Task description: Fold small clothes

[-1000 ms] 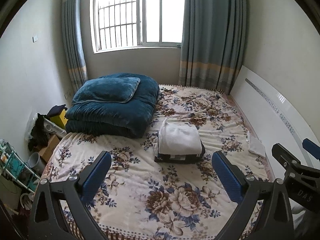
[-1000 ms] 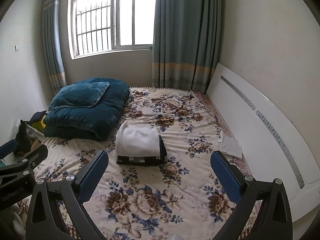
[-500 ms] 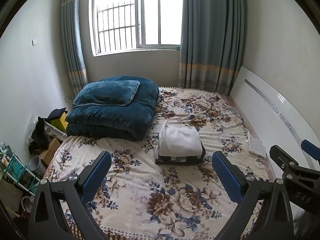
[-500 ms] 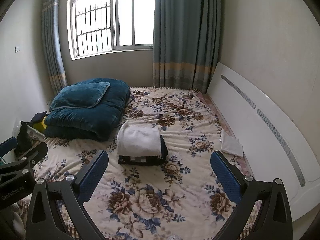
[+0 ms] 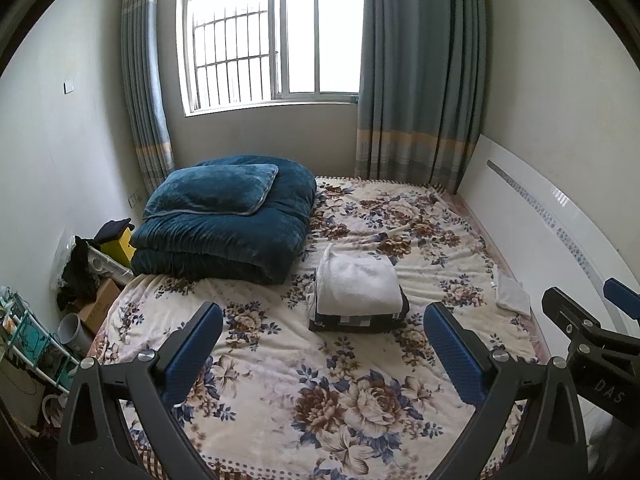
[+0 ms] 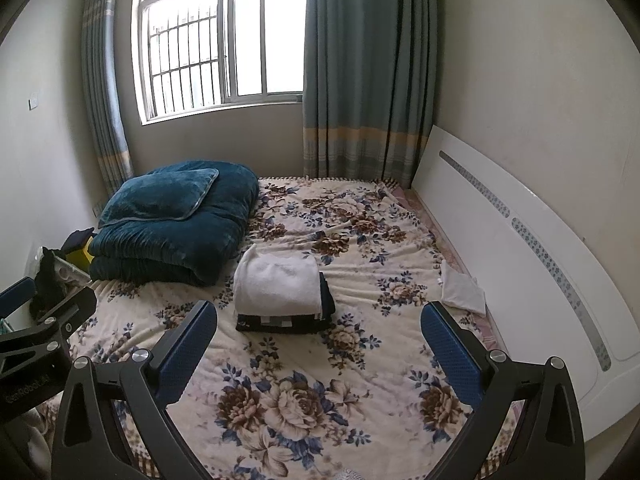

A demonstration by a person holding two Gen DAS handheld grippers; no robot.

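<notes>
A stack of folded clothes [image 5: 358, 294] lies in the middle of the floral bed [image 5: 320, 392], white garment on top, dark checked ones beneath; it also shows in the right wrist view [image 6: 282, 294]. A small white cloth [image 5: 512, 294] lies at the bed's right edge, also in the right wrist view [image 6: 462, 288]. My left gripper [image 5: 322, 340] is open and empty, held above the near part of the bed. My right gripper [image 6: 318, 338] is open and empty beside it. Both are well short of the stack.
A folded teal quilt with a pillow [image 5: 228, 220] fills the bed's far left. A white headboard panel [image 5: 560, 232] leans on the right wall. Boxes, a rack and clutter [image 5: 80, 280] stand on the floor at left. Window and curtains are behind.
Both grippers have drawn back and risen a little, so the bed and stack look slightly farther. Both stay open and empty.
</notes>
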